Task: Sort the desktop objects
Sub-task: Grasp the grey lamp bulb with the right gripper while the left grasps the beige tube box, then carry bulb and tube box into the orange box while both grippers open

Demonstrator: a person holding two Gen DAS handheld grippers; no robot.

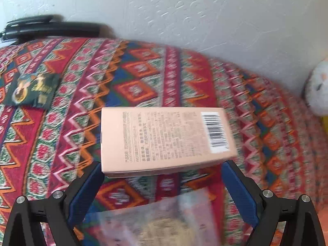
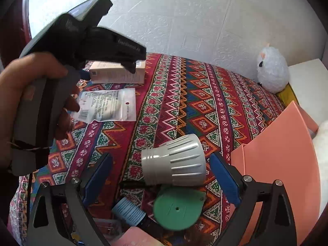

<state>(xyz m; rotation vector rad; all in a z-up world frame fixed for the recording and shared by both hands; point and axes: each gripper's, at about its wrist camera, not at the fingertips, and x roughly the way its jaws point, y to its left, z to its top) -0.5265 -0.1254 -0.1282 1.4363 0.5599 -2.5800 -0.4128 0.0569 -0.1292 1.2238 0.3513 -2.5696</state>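
Observation:
A beige carton with a barcode (image 1: 164,139) lies flat on the patterned cloth (image 1: 143,75). My left gripper (image 1: 162,164) is open, its blue fingertips flanking the carton's near edge without visibly pressing. In the right wrist view a hand (image 2: 30,86) holds that gripper over the same carton (image 2: 119,74). My right gripper (image 2: 161,155) is open around a grey ribbed lamp housing (image 2: 174,162) that lies on its side, with a gap at each pad. A green disc (image 2: 178,209) and a blue ribbed cap (image 2: 128,211) lie just below it.
A white sachet (image 2: 108,106) lies near the carton and a dark green sachet (image 1: 30,90) at the left. A clear packet (image 1: 160,221) sits under the left gripper. A pink tray (image 2: 283,164) and a white plush toy (image 2: 270,69) stand at the right, by the wall.

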